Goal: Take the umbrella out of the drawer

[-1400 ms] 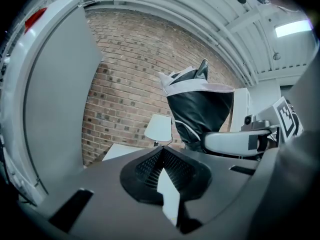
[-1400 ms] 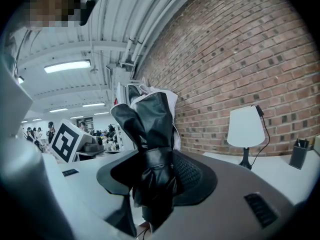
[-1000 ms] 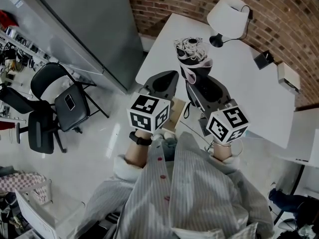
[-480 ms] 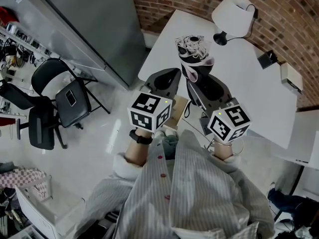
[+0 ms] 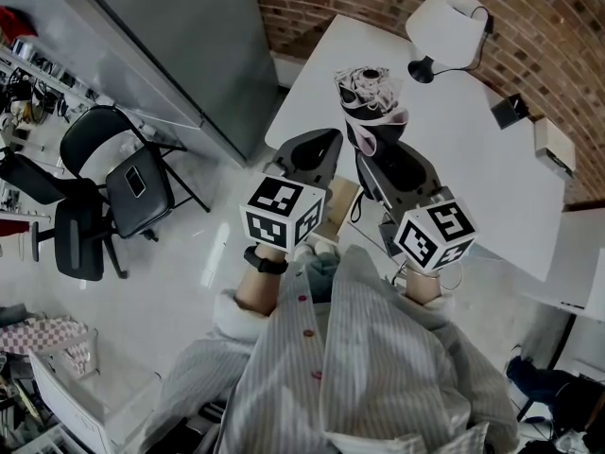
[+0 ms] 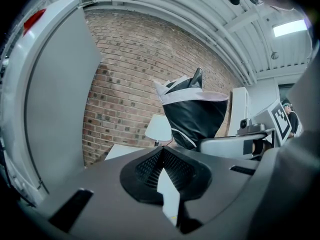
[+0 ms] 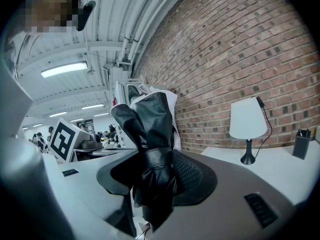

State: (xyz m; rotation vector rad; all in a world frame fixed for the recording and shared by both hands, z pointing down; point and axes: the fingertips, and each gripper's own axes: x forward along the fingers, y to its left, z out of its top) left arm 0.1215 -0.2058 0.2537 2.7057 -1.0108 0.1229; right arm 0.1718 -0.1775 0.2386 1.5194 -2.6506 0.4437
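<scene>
Two grippers are up in front of the person, and only one has work in hand. The right gripper (image 5: 371,148) has its fingers (image 7: 192,176) clenched on the umbrella (image 5: 369,97), biting it around the strapped waist of the folded black fabric. The left gripper (image 5: 324,142) sits just beside it, on the side away from the lamp (image 5: 444,28), with its fingers (image 6: 172,166) drawn together on nothing.

No drawer is plain to see from where the cameras look, so I take it the lifting-out is as good as done. The umbrella hangs in the air on the person's side of the lamp, near it but not touching, over the near part of the white surface (image 5: 482,164) that the lamp stands on.

Its long axis runs close to upright. The flared, white-trimmed end of the canopy points up. The lower end drops below the fingers, out of sight. Whether the handle is at the top or the bottom I cannot tell.

What looks left is setting it down. That would mean carrying it toward a bare patch short of the lamp, tipping the long axis over so it lies flat, since it would hardly stand on end, and only then letting the fingers go.
</scene>
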